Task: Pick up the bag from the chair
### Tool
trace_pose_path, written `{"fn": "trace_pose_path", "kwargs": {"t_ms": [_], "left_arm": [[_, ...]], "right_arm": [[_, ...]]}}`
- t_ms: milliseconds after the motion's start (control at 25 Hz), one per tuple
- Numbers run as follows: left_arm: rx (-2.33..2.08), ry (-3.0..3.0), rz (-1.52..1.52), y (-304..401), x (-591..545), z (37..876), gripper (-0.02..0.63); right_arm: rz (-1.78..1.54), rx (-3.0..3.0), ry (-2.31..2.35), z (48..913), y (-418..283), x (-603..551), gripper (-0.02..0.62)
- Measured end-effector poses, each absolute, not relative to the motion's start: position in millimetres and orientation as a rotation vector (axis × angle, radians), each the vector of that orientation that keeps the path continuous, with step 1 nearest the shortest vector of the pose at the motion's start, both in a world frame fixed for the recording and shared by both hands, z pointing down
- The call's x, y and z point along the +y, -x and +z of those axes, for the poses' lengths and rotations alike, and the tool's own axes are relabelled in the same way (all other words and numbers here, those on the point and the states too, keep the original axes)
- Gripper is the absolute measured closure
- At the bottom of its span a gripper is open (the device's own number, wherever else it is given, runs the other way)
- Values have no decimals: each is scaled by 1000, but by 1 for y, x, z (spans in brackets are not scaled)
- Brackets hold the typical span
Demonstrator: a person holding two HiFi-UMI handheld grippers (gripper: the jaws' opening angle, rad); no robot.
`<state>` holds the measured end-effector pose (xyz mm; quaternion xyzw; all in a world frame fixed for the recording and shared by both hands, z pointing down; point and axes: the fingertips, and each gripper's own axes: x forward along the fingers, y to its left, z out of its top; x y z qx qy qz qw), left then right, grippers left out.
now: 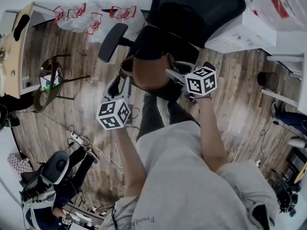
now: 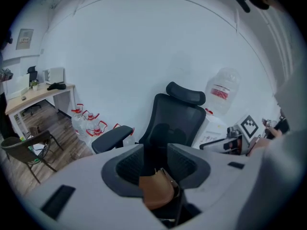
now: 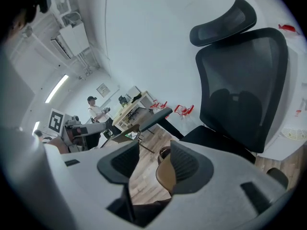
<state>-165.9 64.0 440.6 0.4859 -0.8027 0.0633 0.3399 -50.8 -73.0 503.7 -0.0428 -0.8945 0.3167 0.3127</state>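
Fingers [image 2: 127, 166] of left gripper [image 1: 120, 86] & right gripper [image 1: 178, 71] stand apart, empty. Brown bag [image 1: 149, 71], frame centre on chair [image 1: 192, 11]: looks soft, prob. light; take by top strap.

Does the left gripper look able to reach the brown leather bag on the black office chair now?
Probably yes: the left gripper has open jaws and the brown leather bag sits straight ahead with nothing between.

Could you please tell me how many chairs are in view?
2. The black office chair stands straight ahead with the brown bag on its seat; a thin-framed chair stands at the left, near the desk. Others may be hidden.
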Motion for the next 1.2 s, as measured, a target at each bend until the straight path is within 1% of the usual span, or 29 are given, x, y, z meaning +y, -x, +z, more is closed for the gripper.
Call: {"fn": "trace_pose_path", "kwargs": {"t_ms": [240, 440, 640, 1200], "left_arm": [[-1939, -1401, 169, 182, 22, 467, 460], [-1800, -1456, 202, 195, 17, 503, 460], [-1695, -1500, 239, 207, 13, 535, 460], [-1571, -1432, 245, 221, 1, 643, 460]], "right_arm": [[932, -2323, -66, 530, 53, -81, 386], [961, -2300, -178, 543, 57, -70, 367], [996, -2265, -307, 564, 59, -66, 365], [1040, -2160, -420, 669, 61, -61, 364]]}}
